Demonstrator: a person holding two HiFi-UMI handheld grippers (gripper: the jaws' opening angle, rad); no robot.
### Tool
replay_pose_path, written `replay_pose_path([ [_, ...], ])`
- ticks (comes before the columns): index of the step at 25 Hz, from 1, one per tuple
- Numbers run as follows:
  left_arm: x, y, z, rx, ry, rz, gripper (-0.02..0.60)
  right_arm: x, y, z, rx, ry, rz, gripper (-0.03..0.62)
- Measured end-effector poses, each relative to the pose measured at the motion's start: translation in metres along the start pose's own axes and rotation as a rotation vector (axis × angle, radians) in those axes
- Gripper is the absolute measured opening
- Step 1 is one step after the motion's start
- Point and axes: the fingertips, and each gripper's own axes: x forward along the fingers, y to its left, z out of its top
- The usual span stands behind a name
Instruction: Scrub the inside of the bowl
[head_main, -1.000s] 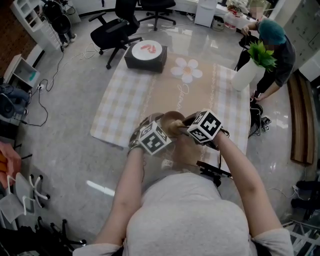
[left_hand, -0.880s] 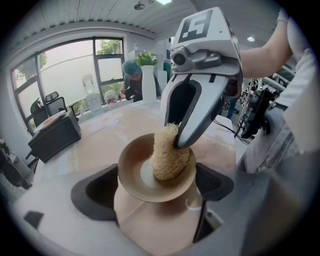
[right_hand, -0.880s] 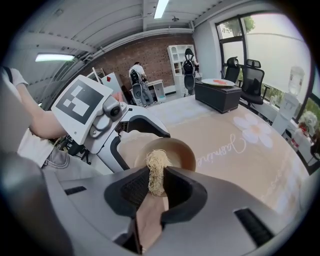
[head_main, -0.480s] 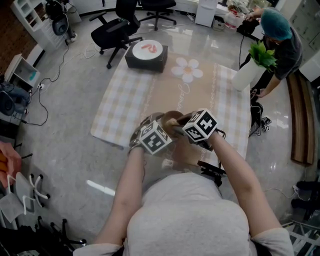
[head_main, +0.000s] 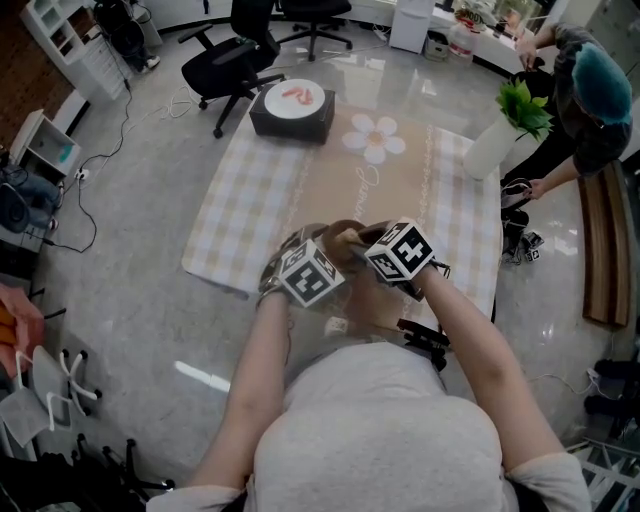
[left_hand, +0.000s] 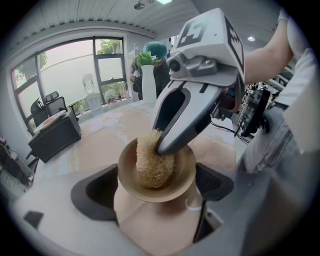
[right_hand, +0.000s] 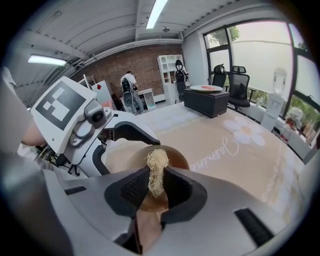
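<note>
A pale checked rug (head_main: 250, 200) with a beige middle and a white daisy print (head_main: 375, 140) fills the centre of the head view, lying on a glossy grey floor (head_main: 130, 270). At the rug's top edge stands a black box (head_main: 290, 118) with a round white tray (head_main: 293, 97) on its lid. Black office chairs (head_main: 225, 65) stand above it at the upper left. At the upper right, a white vase (head_main: 488, 150) holding a green plant (head_main: 525, 108) sits at the rug's corner, and a person in a teal cap (head_main: 595, 95) bends just beside it.

The wearer's grey-shirted torso (head_main: 375, 430) takes up the lower middle of the head view, with both forearms reaching to the frame's centre. There the two marker cubes sit close together over the rug's near edge.

The left gripper (left_hand: 155, 189) has its jaws closed against the two sides of a tan bowl (left_hand: 185, 167). The bowl is tipped so that its opening faces that gripper's camera. In the head view the bowl (head_main: 345, 232) shows just above the cubes, at the middle of the frame.

The right gripper (right_hand: 156, 187) is clenched on a straw-coloured loofah scrubber (right_hand: 157, 175), pinched upright between its pads. From the left gripper view, that gripper comes down from the upper right. The scrubber (left_hand: 152, 162) is pressed into the bowl's hollow, touching the inner wall left of centre.
</note>
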Motion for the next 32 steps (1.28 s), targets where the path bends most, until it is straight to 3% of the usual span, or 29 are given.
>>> replay_pose_path([
  [18,0.000,0.000,0.000,0.002,0.001,0.000,0.466,-0.015,-0.016,-0.005,-0.232,0.110,-0.153,0.083],
  [32,-0.001,0.000,0.000,0.015,-0.007,0.007,0.466,-0.040,-0.021,0.014,-0.137,-0.001,-0.170,0.084],
])
